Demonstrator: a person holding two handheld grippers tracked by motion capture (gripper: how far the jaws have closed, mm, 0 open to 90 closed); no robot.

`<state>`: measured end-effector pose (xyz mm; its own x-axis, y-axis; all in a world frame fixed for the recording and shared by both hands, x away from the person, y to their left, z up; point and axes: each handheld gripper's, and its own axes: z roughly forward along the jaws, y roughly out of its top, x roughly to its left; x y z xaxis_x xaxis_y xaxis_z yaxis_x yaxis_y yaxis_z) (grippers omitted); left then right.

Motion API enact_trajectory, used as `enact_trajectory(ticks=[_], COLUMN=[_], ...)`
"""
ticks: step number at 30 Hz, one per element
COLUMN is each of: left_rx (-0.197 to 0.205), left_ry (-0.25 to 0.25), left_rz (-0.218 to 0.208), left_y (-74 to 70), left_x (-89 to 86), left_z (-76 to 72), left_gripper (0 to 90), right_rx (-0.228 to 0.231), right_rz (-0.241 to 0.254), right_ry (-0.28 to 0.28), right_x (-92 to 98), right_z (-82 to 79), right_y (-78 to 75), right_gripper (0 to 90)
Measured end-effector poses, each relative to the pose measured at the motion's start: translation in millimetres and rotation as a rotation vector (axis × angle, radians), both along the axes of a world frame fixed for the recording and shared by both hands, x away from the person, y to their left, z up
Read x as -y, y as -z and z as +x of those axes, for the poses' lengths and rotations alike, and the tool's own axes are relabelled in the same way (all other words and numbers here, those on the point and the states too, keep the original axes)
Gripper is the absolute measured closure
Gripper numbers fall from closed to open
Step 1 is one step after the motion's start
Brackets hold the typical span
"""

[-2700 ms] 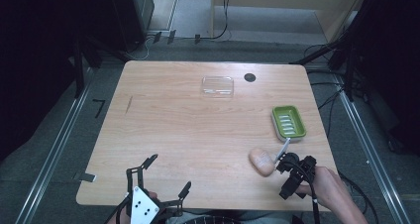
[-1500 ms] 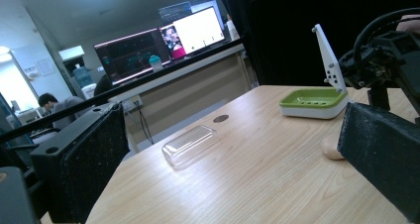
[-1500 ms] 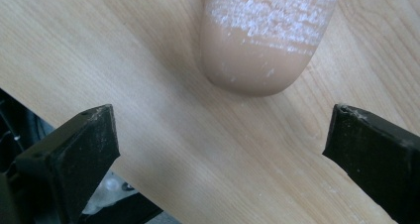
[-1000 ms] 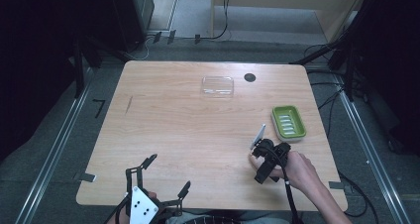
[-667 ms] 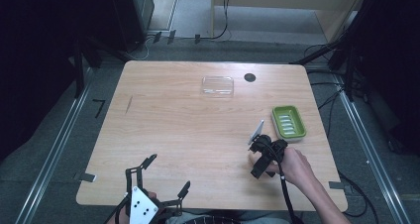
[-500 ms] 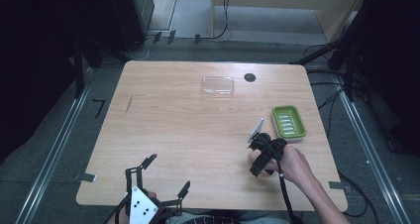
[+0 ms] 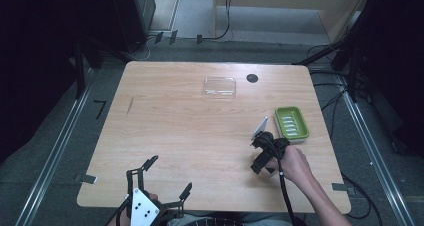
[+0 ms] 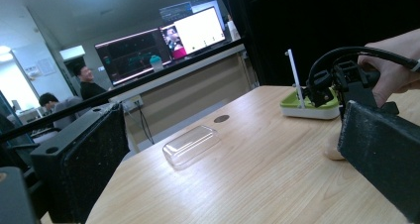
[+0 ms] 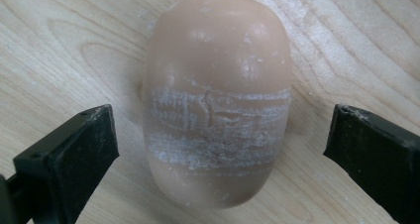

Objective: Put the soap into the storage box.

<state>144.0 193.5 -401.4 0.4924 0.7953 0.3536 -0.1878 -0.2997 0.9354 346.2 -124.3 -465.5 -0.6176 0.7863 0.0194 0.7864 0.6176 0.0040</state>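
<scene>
A tan oval soap bar (image 9: 218, 100) lies on the wooden table, scuffed white across its middle. My right gripper (image 9: 220, 135) hangs open just above it, one black jaw on each side and neither touching. In the high view the right gripper (image 7: 262, 156) sits at the table's right front and covers the soap. A sliver of the soap (image 8: 333, 147) peeks out in the left gripper view. The green soap dish (image 7: 292, 123) stands just right of that gripper. My left gripper (image 7: 167, 176) rests open at the front left edge with nothing in it.
A clear plastic lid (image 7: 220, 86) lies at the back middle of the table (image 7: 175, 126), beside a black round hole (image 7: 252, 78). Dark stands and cables surround the table. Monitors and people show far behind in the left gripper view.
The right gripper has moved left from beside the dish to over the soap, which is now covered in the high view. The left gripper has stayed put.
</scene>
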Motion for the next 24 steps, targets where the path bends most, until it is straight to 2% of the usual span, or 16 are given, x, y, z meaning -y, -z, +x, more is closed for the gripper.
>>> enact_trajectory(ticks=[7, 12, 24], left_rx=[0.000, 0.000, 0.000], left_ry=[0.000, 0.001, -0.001], left_rz=[0.000, -0.001, -0.002], left_y=[0.0, 0.0, 0.0], left_x=[0.0, 0.0, 0.0], left_z=[0.1, 0.0, 0.1], left_gripper=[0.0, 0.0, 0.0], right_rx=[0.004, 0.004, 0.019], right_rz=[0.005, -0.007, -0.030], right_ry=[0.014, 0.018, 0.013], right_x=[-1.3, -2.0, -4.9], right_z=[0.2, -0.1, -1.8], right_y=[1.8, 2.7, 0.5], right_gripper=[1.9, 14.6, 24.7])
